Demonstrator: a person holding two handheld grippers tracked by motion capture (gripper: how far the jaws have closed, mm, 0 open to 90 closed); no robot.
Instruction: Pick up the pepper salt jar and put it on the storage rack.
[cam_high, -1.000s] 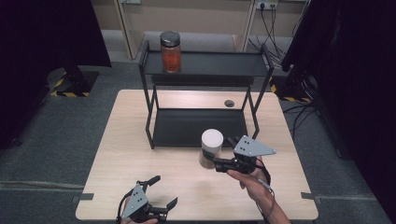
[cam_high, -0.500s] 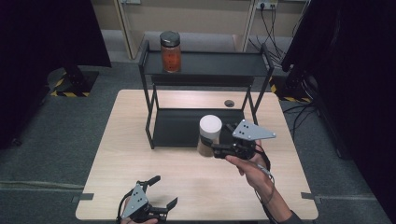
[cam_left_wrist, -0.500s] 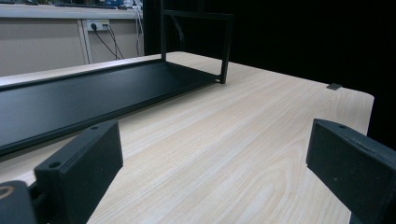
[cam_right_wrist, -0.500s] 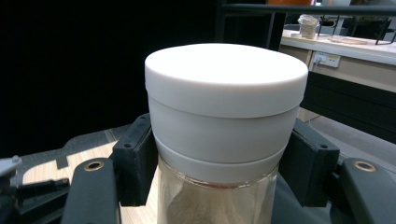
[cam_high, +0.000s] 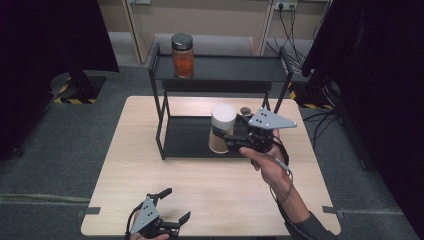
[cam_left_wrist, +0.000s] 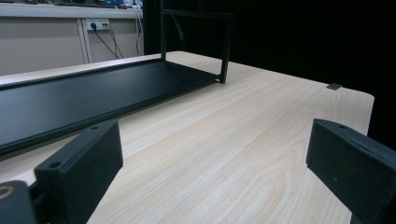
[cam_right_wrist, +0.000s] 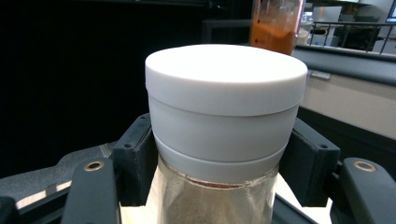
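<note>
Since a second ago the white-lidded jar (cam_high: 221, 128) has gone up and back in the high view: it started low near the front edge of the black rack (cam_high: 220, 67) and now sits higher, in the middle of the frame over the rack's lower shelf (cam_high: 185, 137). Our right tongs (cam_high: 226, 138) went with it, and the forearm reaches further in from the bottom right. The left tongs (cam_high: 172, 207) haven't budged from the bottom left of the frame.

So we'd read this as the carry phase. The jar is off the tabletop (cam_high: 200, 185) and headed for the rack. We can't tell yet whether it's meant for the lower shelf or the top one, where the orange-filled jar (cam_high: 182, 55) already stands at the upper left of the rack.

As for the grip, in the right gripper view the jar (cam_right_wrist: 224, 135) fills the centre of the frame, with the black jaws pressed against both sides just under the white lid (cam_right_wrist: 226, 74), so the right tongs are clamped on it, upright as far as we can see. The contents look like a pale brown powder.

The left tongs are spread wide with nothing between them, jaws low at the two bottom corners of the left gripper view, bare wood in front and the lower shelf (cam_left_wrist: 84, 98) running across the upper left.
</note>
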